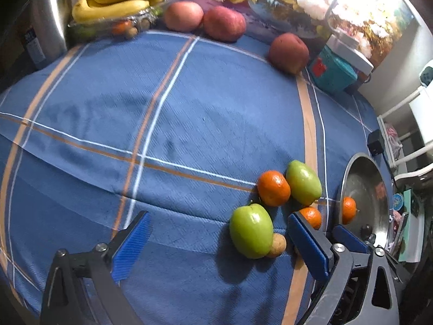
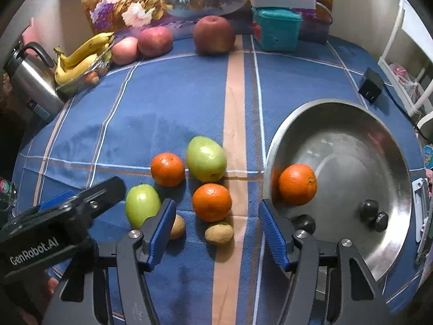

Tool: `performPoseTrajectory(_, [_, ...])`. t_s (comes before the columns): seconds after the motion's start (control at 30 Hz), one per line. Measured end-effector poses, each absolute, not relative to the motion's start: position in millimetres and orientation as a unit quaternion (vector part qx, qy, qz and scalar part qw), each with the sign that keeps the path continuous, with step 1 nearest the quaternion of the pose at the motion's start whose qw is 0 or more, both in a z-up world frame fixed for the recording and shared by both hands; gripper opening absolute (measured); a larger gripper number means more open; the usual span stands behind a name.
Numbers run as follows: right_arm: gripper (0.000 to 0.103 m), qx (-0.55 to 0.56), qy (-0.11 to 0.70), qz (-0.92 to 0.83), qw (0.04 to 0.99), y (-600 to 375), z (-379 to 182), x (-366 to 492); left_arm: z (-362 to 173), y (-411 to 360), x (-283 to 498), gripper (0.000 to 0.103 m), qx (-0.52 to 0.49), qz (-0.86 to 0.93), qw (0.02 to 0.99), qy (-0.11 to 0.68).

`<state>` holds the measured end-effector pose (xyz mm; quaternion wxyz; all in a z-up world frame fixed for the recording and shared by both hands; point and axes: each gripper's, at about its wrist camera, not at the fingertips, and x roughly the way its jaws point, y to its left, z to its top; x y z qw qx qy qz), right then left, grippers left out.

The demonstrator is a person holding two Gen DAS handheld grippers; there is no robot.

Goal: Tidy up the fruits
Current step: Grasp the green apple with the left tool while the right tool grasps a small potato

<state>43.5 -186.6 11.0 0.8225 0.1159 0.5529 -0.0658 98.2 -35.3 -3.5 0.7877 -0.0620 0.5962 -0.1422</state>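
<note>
On the blue checked cloth lie two green apples [image 2: 142, 205] [image 2: 206, 158], two oranges [image 2: 167, 169] [image 2: 212, 202] and two small brown fruits [image 2: 219, 233] [image 2: 177, 227]. A steel bowl [image 2: 338, 113] on the right holds a third orange [image 2: 297, 184] and several small dark fruits [image 2: 369, 210]. My right gripper [image 2: 216, 203] hovers over the near orange and one brown fruit, its blue pads apart from both. My left gripper [image 1: 217, 215] stands wide open, with the near green apple [image 1: 251, 230] between its fingers, closer to the right finger [image 1: 308, 246] and untouched.
Three red apples [image 2: 213, 35] [image 2: 155, 40] [image 2: 125, 50] line the back edge. Bananas in a clear tray [image 2: 81, 59] and a steel kettle [image 2: 29, 81] stand at the back left. A teal box [image 2: 276, 29] and a black adapter [image 2: 370, 85] sit at the back right.
</note>
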Motion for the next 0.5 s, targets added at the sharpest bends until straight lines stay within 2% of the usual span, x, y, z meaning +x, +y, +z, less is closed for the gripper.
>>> performPoseTrajectory(0.2, [0.052, 0.119, 0.575, -0.061, 0.807, -183, -5, 46, -17, -43, 98, 0.089, -0.065, -0.150, 0.774, 0.612])
performPoseTrajectory(0.37, [0.045, 0.121, 0.588, -0.063, 0.797, -184, -14, 47, -28, -51, 97, 0.076, -0.074, -0.165, 0.758, 0.627])
performPoseTrajectory(0.5, [0.038, 0.122, 0.597, -0.063, 0.790, -184, -21, 47, -30, -55, 96, 0.072, -0.064, -0.160, 0.760, 0.626])
